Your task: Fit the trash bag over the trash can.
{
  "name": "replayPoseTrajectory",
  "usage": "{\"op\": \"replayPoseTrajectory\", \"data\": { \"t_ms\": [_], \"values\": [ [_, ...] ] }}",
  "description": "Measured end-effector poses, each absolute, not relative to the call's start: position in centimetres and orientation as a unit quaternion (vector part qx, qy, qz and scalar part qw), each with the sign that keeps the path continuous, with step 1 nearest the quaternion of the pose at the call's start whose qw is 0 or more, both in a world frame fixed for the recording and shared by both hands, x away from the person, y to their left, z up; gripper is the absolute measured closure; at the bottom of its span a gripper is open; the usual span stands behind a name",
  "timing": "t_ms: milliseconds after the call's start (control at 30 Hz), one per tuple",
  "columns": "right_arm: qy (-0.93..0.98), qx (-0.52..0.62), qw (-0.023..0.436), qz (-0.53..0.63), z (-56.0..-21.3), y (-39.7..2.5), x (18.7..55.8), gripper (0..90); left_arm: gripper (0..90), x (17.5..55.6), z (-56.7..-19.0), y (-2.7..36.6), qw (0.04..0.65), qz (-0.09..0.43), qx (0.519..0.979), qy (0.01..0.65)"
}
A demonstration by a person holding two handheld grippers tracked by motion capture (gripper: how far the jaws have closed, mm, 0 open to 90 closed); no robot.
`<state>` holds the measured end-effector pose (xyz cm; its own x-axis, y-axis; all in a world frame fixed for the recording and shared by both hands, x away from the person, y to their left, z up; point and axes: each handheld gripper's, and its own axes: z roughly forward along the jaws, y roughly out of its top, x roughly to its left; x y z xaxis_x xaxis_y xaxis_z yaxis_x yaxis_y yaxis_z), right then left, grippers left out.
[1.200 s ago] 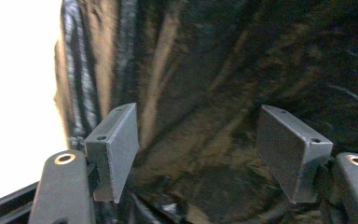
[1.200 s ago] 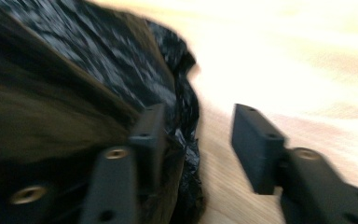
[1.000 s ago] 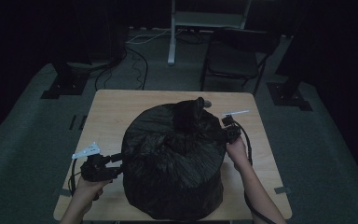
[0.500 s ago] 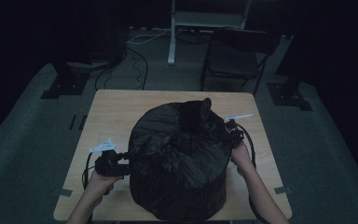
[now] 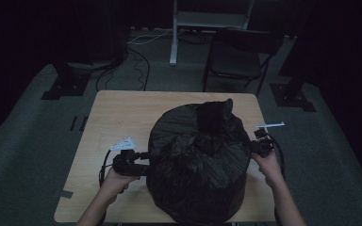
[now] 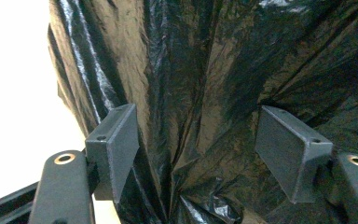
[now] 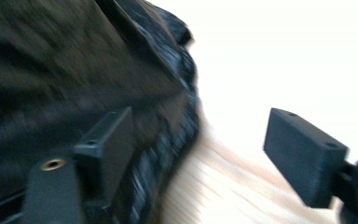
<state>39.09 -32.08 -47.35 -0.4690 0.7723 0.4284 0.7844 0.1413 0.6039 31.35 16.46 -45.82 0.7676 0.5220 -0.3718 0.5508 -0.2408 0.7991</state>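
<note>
A big black plastic bag [image 5: 198, 160], bulging and crumpled, stands on the wooden table [image 5: 118, 113]. My left gripper [image 5: 143, 162] is at its left flank, held by a hand. In the left gripper view the jaws stand wide apart and open [image 6: 200, 154] with wrinkled bag film [image 6: 205, 70] between and beyond them. My right gripper [image 5: 259, 146] is at the bag's right side. In the right gripper view its jaws are apart [image 7: 200, 158], the left pad [image 7: 107, 149] against the blurred bag [image 7: 65, 79], the right one over bare wood.
A chair [image 5: 238, 56] and a white metal stand [image 5: 174, 33] sit beyond the table's far edge. Cables [image 5: 136, 61] lie on the grey floor. The far left part of the tabletop is bare.
The left gripper has moved right, in against the bag's left side. The bag has shifted slightly and its top now stands up more. The right gripper stays near the bag's right side.
</note>
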Motion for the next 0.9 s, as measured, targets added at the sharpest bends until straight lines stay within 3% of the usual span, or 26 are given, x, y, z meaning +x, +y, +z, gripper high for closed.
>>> {"op": "replayPoseTrajectory", "data": {
  "t_ms": [100,433,633,667,900],
  "values": [
    [-0.742,-0.531,0.003,-0.408,-47.6,-34.3,38.2,23.6,31.0,31.5,-45.8,15.5,0.513,-0.020,0.791,0.333],
    [-0.701,-0.532,-0.124,-0.459,-46.8,-40.8,33.1,18.2,30.9,31.3,-46.0,15.1,0.503,-0.007,0.799,0.330],
    [-0.684,-0.521,-0.091,-0.502,-45.1,-42.0,31.7,11.8,30.9,30.2,-46.6,16.9,0.487,0.016,0.802,0.346],
    [-0.687,-0.499,-0.068,-0.525,-44.1,-41.9,31.3,11.9,30.9,29.9,-46.7,17.5,0.482,0.025,0.801,0.353],
    [-0.679,-0.431,-0.072,-0.590,-40.1,-40.4,30.4,11.8,27.4,28.0,-47.9,20.7,0.466,0.046,0.795,0.386]
  ]
}}
